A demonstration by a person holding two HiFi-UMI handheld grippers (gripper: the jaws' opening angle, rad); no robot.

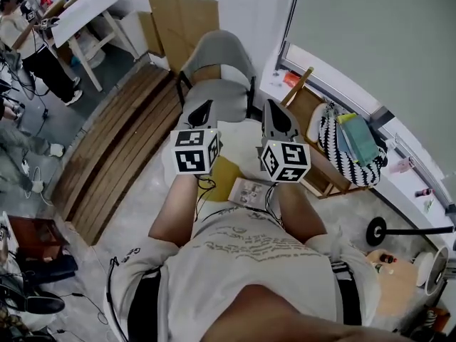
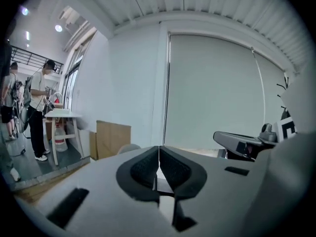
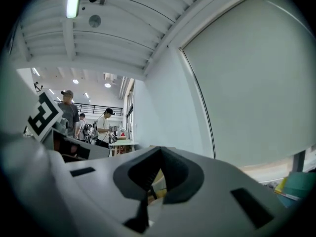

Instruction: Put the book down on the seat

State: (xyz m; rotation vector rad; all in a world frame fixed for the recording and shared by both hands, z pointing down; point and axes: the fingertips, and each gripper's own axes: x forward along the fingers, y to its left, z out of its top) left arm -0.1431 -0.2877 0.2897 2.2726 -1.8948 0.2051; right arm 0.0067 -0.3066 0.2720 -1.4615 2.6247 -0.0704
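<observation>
Left tongs, right tongs above book

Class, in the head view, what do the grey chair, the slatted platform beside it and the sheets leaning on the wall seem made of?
Grey chair: probably moulded plastic, matte; smooth one-piece curved back.
Slatted platform: wood; brown parallel planks.
Leaning sheets: likely cardboard; flat, dull tan.

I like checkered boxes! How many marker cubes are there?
2. The left cube rides on the left gripper, the right cube on the right gripper, side by side in the head view. I see no others.
</observation>
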